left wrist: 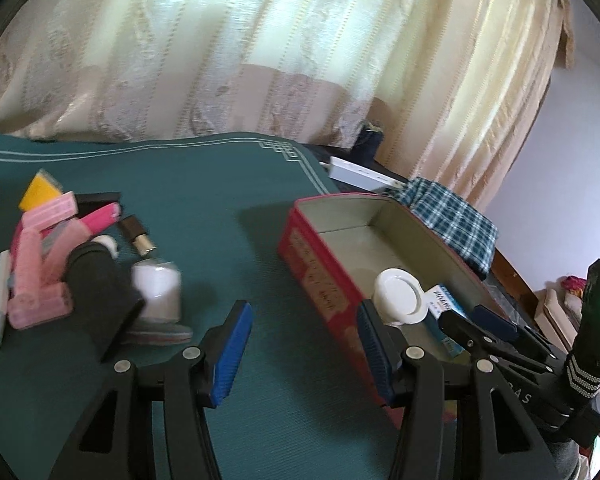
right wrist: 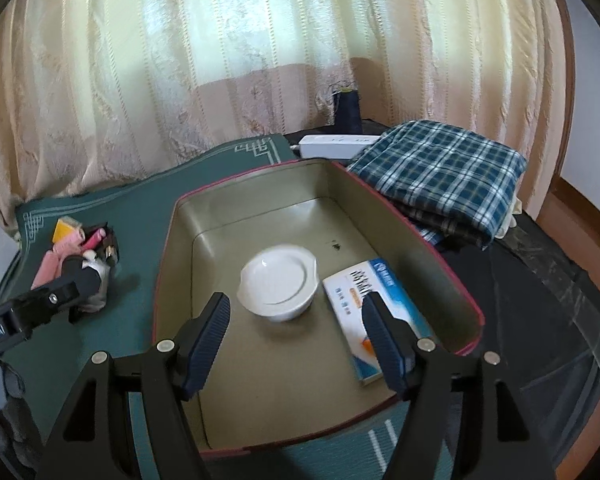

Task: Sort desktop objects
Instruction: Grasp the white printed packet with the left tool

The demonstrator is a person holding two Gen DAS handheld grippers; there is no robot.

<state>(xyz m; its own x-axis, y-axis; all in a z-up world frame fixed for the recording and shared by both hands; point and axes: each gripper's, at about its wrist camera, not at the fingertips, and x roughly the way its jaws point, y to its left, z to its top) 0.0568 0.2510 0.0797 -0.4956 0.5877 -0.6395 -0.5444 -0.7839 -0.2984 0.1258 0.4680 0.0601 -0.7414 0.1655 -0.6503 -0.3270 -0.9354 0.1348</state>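
A red tin stands open on the green mat, and the right wrist view looks into it. In the tin lie a white dish and a blue-and-white box. A pile lies left of the tin: pink rollers, a yellow block, a lipstick, a white jar and a black block. My left gripper is open and empty over the mat, between pile and tin. My right gripper is open above the tin's near end, empty.
A folded plaid cloth lies right of the tin. A white power strip and a dark thread cone stand behind it. A curtain hangs along the table's far edge. The green mat is bare between pile and tin.
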